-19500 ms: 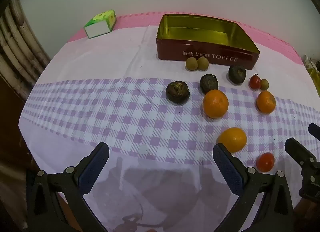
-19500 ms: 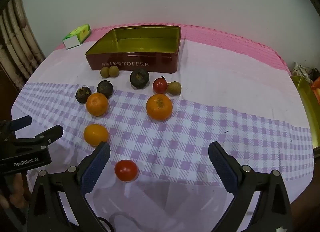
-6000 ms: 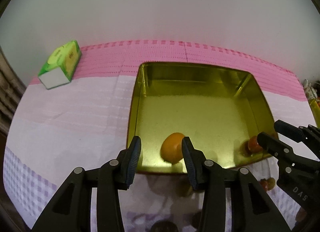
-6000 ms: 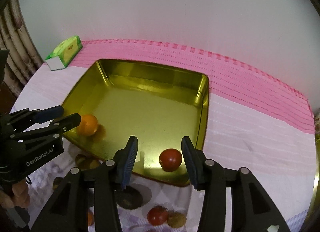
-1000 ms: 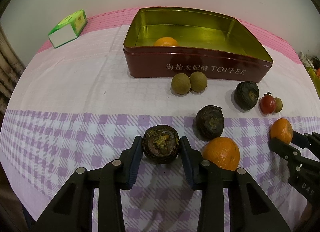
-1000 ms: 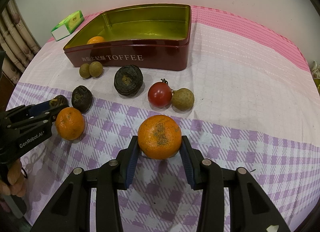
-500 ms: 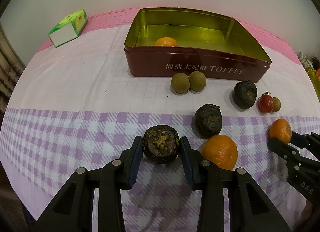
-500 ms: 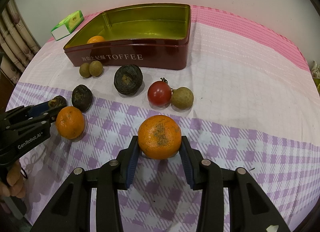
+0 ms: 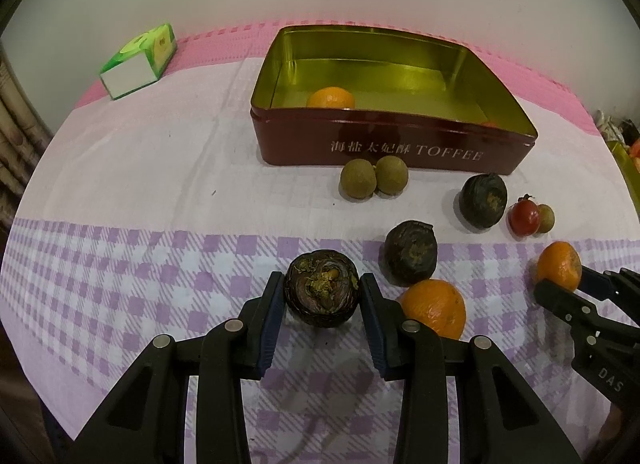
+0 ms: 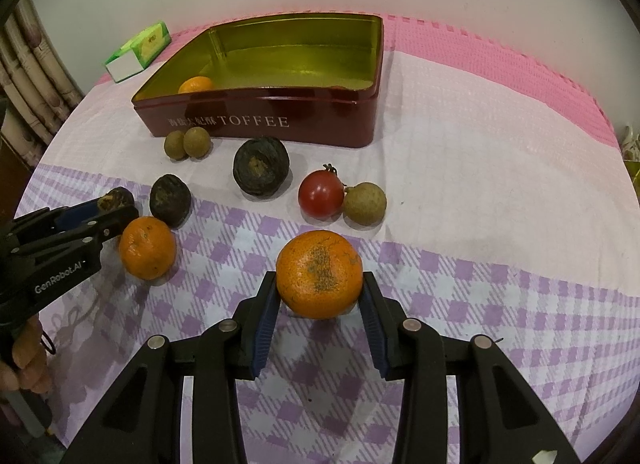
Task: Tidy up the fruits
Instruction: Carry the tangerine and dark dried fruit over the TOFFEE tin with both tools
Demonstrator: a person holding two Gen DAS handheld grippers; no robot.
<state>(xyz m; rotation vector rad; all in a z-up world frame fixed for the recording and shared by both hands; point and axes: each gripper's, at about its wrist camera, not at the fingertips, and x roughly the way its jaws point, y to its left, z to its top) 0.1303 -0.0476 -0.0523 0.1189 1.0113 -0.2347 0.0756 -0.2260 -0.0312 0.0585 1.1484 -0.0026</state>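
Desk: checked purple-and-white cloth [image 9: 120, 264] over pink matting, pale wall behind.
Left wrist view, grip: my left gripper [image 9: 322, 296] has its jaws narrowed onto a dark shrivelled fruit [image 9: 321, 293], low over the cloth.
Left wrist view, risk: I judge that wrinkled skin could slip or crush on the carry to the toffee tin [image 9: 384, 144]; a loose orange [image 9: 434, 306] lies just beside.
Left wrist view, hidden: one orange fruit shows in the tin; its near wall hides the floor.
Right wrist view, grip: my right gripper [image 10: 320, 298] clamps a speckled orange [image 10: 319, 274], contact only at its sides.
Right wrist view, risk: it might roll out if I tilt.
Right wrist view, hidden: cannot tell whether it clears the cloth.
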